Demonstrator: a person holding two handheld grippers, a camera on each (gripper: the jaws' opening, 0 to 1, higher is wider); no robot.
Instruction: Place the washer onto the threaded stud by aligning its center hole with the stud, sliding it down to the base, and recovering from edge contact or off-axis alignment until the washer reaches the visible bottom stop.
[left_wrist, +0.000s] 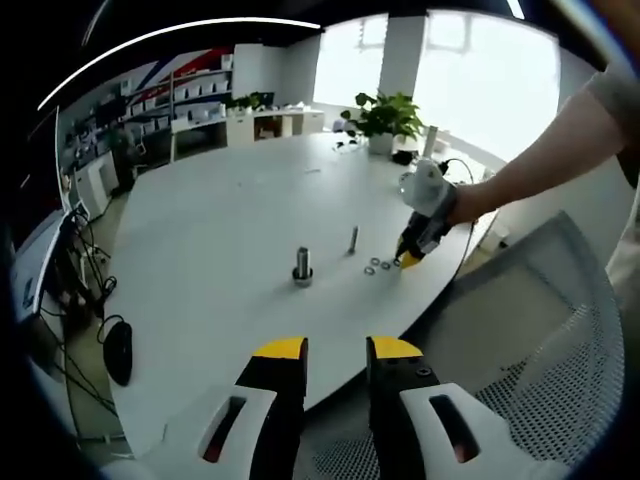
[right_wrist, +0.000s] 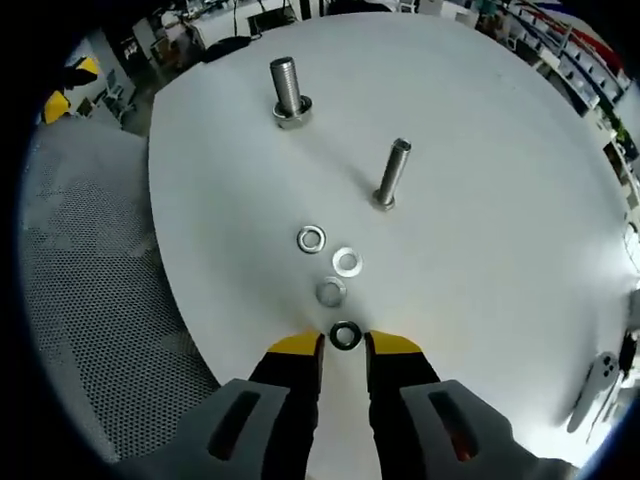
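From my right gripper (right_wrist: 344, 345) view, the yellow-tipped jaws stand slightly apart at the near edge of the white table (right_wrist: 500, 150), with a dark washer (right_wrist: 345, 335) lying flat just between the tips; whether the jaws actually touch it I cannot tell. Just beyond it three shiny washers trail away in a loose line: a dull one (right_wrist: 331, 292), a bright one (right_wrist: 347, 263) and another bright one (right_wrist: 311, 239), all flat and close together. Past them the slim threaded stud (right_wrist: 391, 173) stands upright, bare, with open tabletop around it, and farther off a thicker bolt (right_wrist: 288, 90) stands on a nut base. A grey mesh chair (right_wrist: 90, 300) presses against the rounded table edge on the left of the view. In my left gripper (left_wrist: 336, 348) view, the jaws are parted and empty, held off the table's edge above the mesh chair; across the smooth table a hand (left_wrist: 468, 205) brings the other gripper down to the washers. Beyond, a potted plant (left_wrist: 383, 118), shelves (left_wrist: 190, 100) and bright windows (left_wrist: 480, 70).
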